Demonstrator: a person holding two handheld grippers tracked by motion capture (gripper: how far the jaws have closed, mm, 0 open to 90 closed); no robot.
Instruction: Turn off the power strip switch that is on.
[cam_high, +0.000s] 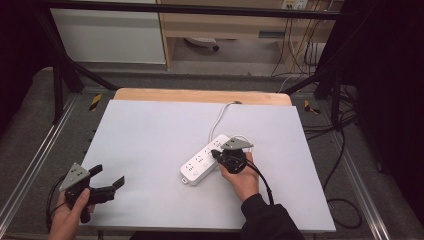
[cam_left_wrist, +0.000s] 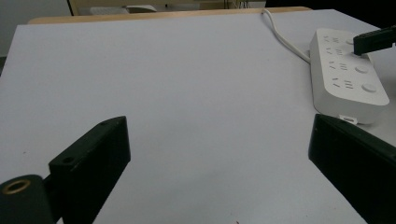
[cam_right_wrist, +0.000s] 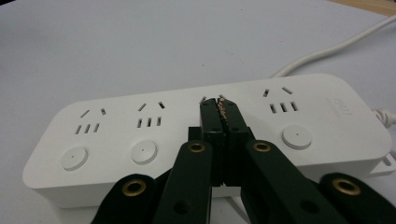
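Power strip lying flat on counter, right of centre, diagonal, cord trailing off toward far edge. White hard plastic shell, prob. light-ish but rigid; smooth glossy top, so likely sliding on the sheet if pushed sideways w/o bracing. Not fragile as such, though round switch buttons and socket slots needing straight, gentle pressure, no levering. Best taking hold across the narrow width, pads on the two long side walls, near the middle for balance; avoiding the cord end, since cord is stiff enough to be tugging body around. For pressing a button, coming straight down w/ tips together, strip pinned by other hand if skidding.

Right hand-held gripper hovering over or resting on strip's top face, jaws pressed together, nothing pinched btw. them; tips sitting at third socket from the free end, just above its button row. Whether tips are actually touching plastic or a hair off: can't tell for sure, looking like contact. In high view, same hand-held gripper pointing into strip from near side, hand wrapped round body.

Left hand-held gripper idling at counter's near-left corner, well apart from strip, jaws spread wide, holding nothing, touching nothing. From its own view, strip sitting far right, bare sheet btw. the two jaws.
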